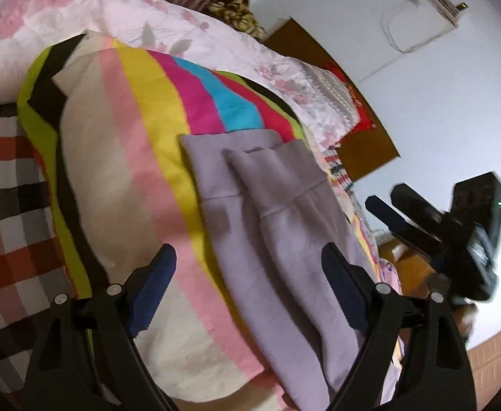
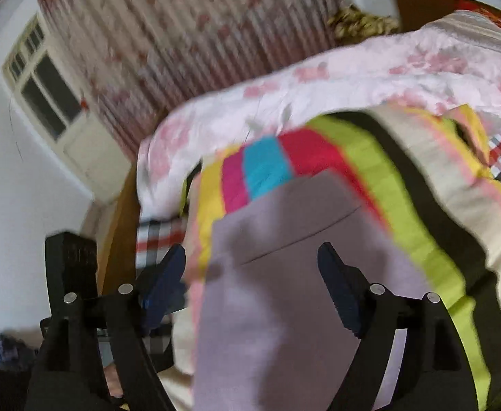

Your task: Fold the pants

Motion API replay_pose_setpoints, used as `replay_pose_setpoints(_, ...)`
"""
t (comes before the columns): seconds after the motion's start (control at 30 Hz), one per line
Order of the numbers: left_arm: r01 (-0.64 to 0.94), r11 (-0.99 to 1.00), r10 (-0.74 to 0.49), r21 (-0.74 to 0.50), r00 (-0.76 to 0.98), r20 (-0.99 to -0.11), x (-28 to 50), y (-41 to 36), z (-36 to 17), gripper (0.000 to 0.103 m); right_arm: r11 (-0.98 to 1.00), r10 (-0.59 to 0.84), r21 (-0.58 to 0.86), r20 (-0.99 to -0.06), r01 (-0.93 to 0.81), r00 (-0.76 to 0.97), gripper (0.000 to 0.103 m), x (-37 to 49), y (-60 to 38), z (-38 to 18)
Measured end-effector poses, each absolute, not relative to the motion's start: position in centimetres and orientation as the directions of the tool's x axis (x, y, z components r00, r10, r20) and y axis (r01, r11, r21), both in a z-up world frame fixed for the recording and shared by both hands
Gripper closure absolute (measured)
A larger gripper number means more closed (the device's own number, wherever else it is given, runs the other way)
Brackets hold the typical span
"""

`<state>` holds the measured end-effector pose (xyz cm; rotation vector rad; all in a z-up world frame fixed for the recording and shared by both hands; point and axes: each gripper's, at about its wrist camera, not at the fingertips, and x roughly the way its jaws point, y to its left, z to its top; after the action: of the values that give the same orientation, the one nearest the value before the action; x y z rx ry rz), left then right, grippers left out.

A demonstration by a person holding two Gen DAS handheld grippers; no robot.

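Lilac pants [image 1: 271, 233] lie lengthwise on a striped blanket [image 1: 137, 178], waistband at the far end and the cloth doubled over itself. My left gripper [image 1: 247, 270] hovers open over the blanket and the pants' left edge, with nothing between its blue pads. My right gripper [image 1: 391, 202] shows at the right of that view, off the bed's edge. In the blurred right wrist view the pants [image 2: 284, 274] fill the space under my right gripper [image 2: 252, 269], which stands open above the cloth without pinching it.
A pink floral quilt [image 1: 120, 10] is bunched behind the blanket, and a checked sheet [image 1: 7, 212] covers the bed to the left. A brown headboard [image 1: 370, 147] and a white wall lie to the right. Striped curtains [image 2: 189, 41] and a window [image 2: 45, 92] are beyond.
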<state>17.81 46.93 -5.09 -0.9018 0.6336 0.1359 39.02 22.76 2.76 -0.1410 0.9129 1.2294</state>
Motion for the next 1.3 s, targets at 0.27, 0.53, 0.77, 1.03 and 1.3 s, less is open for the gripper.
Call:
replay_pose_setpoints(0.27, -0.312, 0.681, -0.204, -0.662, 0.788, -0.581, 22.7, 45.0, -5.2, 0.035, 0.456, 0.688, 0.363, -0.723, -0.813, 0.063, 0.052, 45.7, 20.0, -1.3)
replay_pose_setpoints(0.53, -0.349, 0.648, -0.199, -0.677, 0.78, -0.593, 23.6, 45.5, -6.4, 0.043, 0.287, 0.633, 0.316, -0.771, -0.904, -0.069, 0.062, 44.9, 24.1, -3.1)
replay_pose_setpoints(0.77, -0.392, 0.641, -0.158, -0.66, 0.774, -0.613, 23.4, 46.3, -6.9, 0.079, 0.217, 0.613, 0.24, -0.788, -0.946, -0.059, 0.087, 43.6, 25.4, -2.5)
replay_pose_setpoints(1.03, -0.304, 0.707, -0.143, -0.639, 0.823, -0.55, 20.6, 45.4, -2.3, 0.097, 0.24, 0.693, 0.147, -0.719, -0.96, 0.063, 0.096, 39.9, 23.2, 2.7)
replay_pose_setpoints(1.3, -0.262, 0.738, -0.124, -0.622, 0.853, -0.507, 18.6, 49.4, 2.0, 0.097, 0.251, 0.744, 0.175, -0.665, -0.952, 0.074, 0.096, 37.4, 24.7, 8.3)
